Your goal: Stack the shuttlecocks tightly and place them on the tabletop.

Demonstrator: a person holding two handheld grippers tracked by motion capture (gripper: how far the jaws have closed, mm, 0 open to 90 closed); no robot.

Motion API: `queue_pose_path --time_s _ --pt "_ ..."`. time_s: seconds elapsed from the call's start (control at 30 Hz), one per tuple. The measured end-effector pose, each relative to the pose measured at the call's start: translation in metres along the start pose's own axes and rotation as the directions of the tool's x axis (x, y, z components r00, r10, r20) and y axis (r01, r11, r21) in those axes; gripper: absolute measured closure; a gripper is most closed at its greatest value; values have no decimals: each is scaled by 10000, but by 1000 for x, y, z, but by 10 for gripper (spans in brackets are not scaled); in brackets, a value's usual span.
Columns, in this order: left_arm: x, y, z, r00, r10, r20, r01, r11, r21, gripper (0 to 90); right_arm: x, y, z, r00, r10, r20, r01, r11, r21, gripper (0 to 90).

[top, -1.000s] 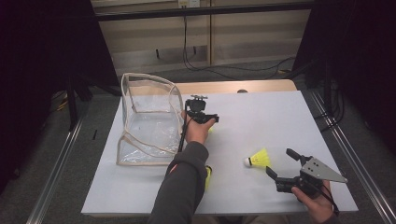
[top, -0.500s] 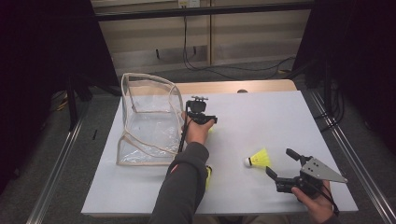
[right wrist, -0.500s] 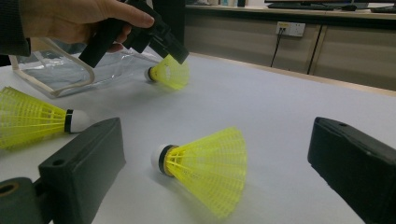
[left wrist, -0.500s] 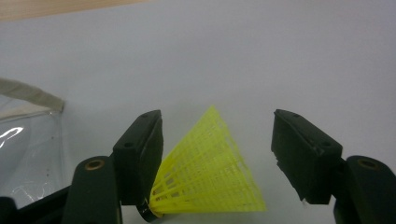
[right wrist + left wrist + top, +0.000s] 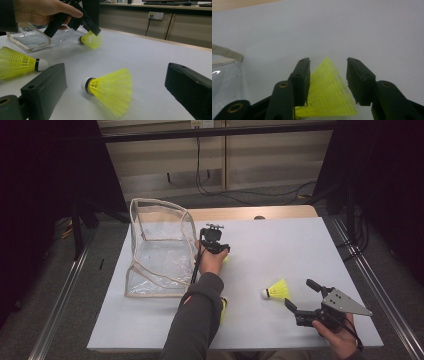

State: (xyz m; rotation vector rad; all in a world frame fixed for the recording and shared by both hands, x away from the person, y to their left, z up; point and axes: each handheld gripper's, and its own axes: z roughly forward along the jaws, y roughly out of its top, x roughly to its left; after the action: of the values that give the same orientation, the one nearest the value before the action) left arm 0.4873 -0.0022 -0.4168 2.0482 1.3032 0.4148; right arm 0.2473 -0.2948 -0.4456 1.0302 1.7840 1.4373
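My left gripper (image 5: pixel 327 82) jaws just narrowed around the far shuttlecock (image 5: pixel 329 93), not yet pinching; bag (image 5: pixel 160 247) at nine o'clock; right gripper (image 5: pixel 302 296) wide.

No legible text anywhere

High view overhead, facing forward-down; gripper views low, close; all share white table (image 5: pixel 280 245).
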Motion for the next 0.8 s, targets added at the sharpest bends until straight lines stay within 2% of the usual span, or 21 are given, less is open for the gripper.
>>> queue_pose_path --time_s 0.1,0.23,0.43,0.57,0.8 --pt "2 0 -1 10000 -28 49 29 9999 -107 618 0 0 0 10000 5 0 -5 10000 5 31" --pt "1 2 -2 9998 -139 175 142 9998 -157 734 0 0 0 10000 37 9 -37 10000 6 31" --pt "1 2 -3 9993 -247 271 249 9997 -71 849 -1 0 0 10000 39 20 -39 10000 17 31" --pt "2 3 -6 9993 -342 129 346 9990 -287 875 -1 0 0 10000 25 23 -25 10000 13 32" --pt "3 6 -11 9985 -492 231 504 9974 -524 893 -2 0 0 10000 25 16 -25 10000 18 32"
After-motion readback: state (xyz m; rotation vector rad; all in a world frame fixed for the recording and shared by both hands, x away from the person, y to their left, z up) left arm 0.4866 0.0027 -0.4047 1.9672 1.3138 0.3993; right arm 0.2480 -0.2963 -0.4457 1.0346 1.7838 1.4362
